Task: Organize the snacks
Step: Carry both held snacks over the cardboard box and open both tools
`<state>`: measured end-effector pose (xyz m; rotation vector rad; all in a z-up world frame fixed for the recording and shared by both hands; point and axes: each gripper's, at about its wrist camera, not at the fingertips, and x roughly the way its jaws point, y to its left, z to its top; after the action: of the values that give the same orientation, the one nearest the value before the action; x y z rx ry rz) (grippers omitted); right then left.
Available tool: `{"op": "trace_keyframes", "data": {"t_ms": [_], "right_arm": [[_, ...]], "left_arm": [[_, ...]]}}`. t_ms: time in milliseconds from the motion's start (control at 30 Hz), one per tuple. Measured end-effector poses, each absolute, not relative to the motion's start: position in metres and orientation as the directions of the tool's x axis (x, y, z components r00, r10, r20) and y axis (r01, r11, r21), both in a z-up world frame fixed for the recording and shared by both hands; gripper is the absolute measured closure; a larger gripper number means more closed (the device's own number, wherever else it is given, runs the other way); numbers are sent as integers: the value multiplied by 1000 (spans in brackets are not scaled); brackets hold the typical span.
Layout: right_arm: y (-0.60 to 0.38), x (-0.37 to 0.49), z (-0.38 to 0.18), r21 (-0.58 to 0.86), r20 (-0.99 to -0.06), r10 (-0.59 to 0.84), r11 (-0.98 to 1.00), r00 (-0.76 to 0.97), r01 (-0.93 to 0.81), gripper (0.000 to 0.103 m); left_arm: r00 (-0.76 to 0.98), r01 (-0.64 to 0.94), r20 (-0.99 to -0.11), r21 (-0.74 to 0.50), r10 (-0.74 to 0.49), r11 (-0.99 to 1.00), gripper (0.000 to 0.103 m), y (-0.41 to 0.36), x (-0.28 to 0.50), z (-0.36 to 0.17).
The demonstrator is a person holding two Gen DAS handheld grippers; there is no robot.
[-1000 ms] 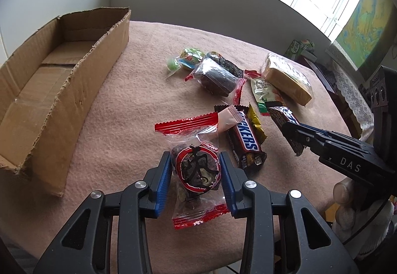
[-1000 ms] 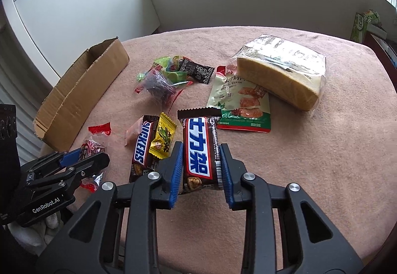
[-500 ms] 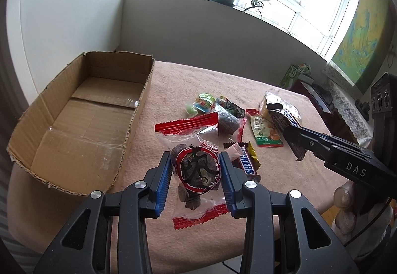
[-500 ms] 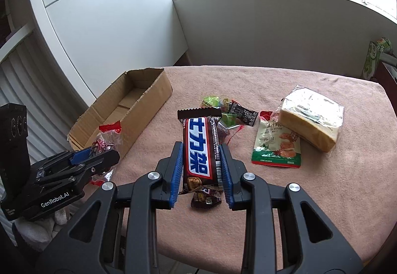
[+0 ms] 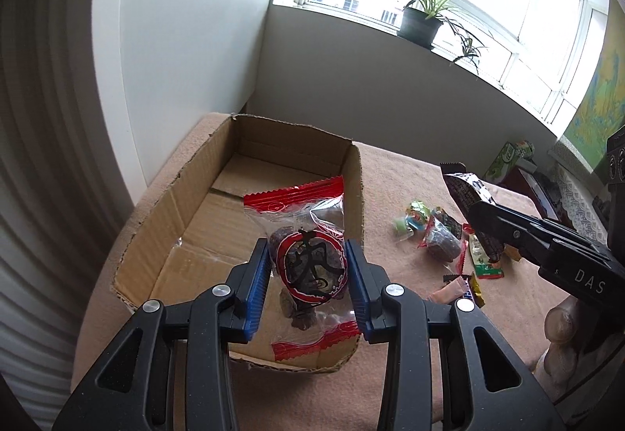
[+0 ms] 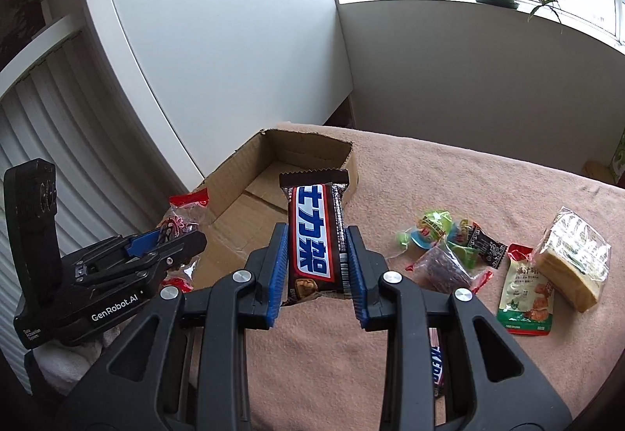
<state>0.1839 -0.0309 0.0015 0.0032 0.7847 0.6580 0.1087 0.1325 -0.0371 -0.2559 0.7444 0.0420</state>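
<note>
Left gripper (image 5: pixel 308 286) clamps date bag (image 5: pixel 308 267) over box (image 5: pixel 187 188); right gripper (image 6: pixel 317 270) clamps chocolate bar (image 6: pixel 315 235). Risk: near-edge release drops either outside.

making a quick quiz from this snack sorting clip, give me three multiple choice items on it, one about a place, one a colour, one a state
1. Where is the red-edged clear packet held by the left hand-held gripper?
A. above the cardboard box
B. on the windowsill
C. beside the bread

2. What colour are the characters on the chocolate bar in the right hand-held gripper?
A. yellow
B. blue on white
C. green

3. What state is the cardboard box in?
A. taped shut
B. full of snacks
C. open on top, nothing lying inside

Answers:
1. A: in the left wrist view the packet hangs over the box's near end.
2. B: the right wrist view shows blue characters on a white band of the brown wrapper.
3. C: bare cardboard floor shows, and the other snacks, like the wrapped bread, lie on the pink tablecloth.
</note>
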Motion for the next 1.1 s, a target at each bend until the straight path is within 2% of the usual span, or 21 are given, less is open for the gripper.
{"op": "trace_keyframes", "data": {"t_ms": [600, 633, 700, 733, 767, 867, 1100], "right_arm": [[63, 210, -40, 206, -736, 524, 776, 428, -596, 73], [64, 209, -41, 200, -738, 520, 777, 430, -597, 71], [63, 208, -40, 192, -733, 516, 782, 444, -592, 58], [62, 207, -39, 189, -726, 516, 786, 455, -589, 45], [60, 206, -37, 186, -720, 515, 789, 465, -586, 40], [55, 207, -32, 197, -712, 525, 787, 467, -584, 40], [25, 194, -8, 220, -675, 552, 784, 490, -580, 40]], "left_arm": [[674, -243, -739, -192, 23, 951, 67, 179, 134, -63], [669, -248, -742, -192, 25, 949, 66, 181, 134, -64], [662, -259, -749, -193, 29, 946, 66, 184, 135, -66], [661, -261, -750, -194, 28, 946, 65, 186, 135, -67], [660, -263, -750, -194, 29, 945, 64, 186, 135, -67], [664, -273, -747, -193, 39, 942, 51, 188, 134, -65], [688, -268, -725, -193, 47, 944, 51, 185, 126, -54]]}}
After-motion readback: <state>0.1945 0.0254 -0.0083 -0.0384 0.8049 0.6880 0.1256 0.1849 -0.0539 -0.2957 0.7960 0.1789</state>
